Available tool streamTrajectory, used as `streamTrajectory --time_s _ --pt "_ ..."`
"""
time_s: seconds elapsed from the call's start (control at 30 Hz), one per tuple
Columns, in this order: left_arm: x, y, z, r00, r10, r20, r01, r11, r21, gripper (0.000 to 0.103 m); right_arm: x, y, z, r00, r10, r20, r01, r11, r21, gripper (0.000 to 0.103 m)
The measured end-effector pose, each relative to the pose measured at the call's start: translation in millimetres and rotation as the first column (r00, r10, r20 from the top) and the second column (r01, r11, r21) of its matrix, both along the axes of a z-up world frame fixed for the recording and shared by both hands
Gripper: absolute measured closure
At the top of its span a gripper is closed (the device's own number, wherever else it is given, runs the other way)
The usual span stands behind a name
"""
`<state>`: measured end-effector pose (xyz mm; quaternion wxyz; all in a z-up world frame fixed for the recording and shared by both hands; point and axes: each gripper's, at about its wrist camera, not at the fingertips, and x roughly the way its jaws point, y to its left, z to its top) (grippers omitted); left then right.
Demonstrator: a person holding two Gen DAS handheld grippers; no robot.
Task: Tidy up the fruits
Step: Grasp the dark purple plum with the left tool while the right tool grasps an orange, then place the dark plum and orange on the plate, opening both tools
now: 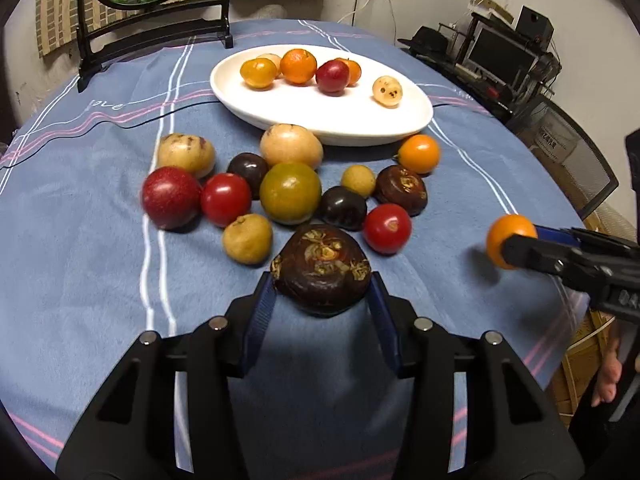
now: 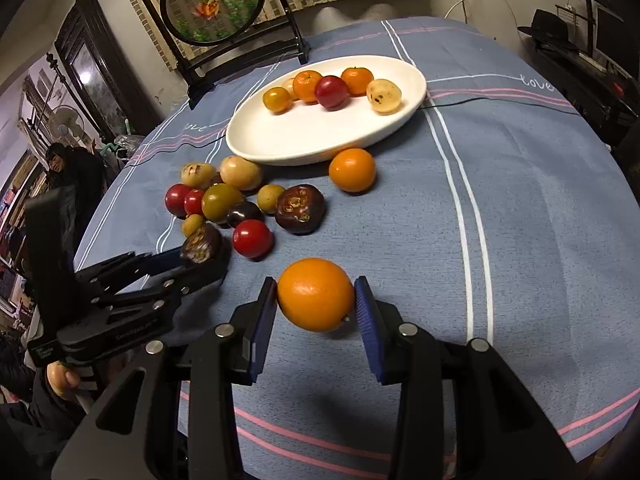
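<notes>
Blue tablecloth (image 1: 100, 264) holds fruit. Left gripper (image 1: 323, 294) squeezes a brown fruit (image 1: 322, 268) at twelve o'clock; right gripper (image 2: 316, 300) squeezes an orange fruit (image 2: 315, 294) too.

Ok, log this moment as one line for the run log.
left hand-held gripper: shut on water chestnut | right hand-held gripper: shut on orange fruit | white plate: six fruits | rest loose on blue tablecloth
</notes>
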<state>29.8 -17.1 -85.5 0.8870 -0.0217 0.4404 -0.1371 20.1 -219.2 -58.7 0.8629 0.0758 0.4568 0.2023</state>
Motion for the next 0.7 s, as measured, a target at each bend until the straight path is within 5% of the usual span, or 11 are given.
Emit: streamTrajectory --time_s 0.37,0.7 --pt "-15.3 10.6 24.9 0.998 -0.004 0.058 0.006 0.999 -0.039 0.055 4.0 14.2 0.2 1.0 0.029 0.006 -0.029 0.999 -0.019 0.062" --pt "19.9 18.1 47.2 0.998 0.001 0.068 0.001 0.999 -0.033 0.055 32.2 22.8 18.7 0.997 0.051 0.051 -0.048 0.997 -0.053 0.063"
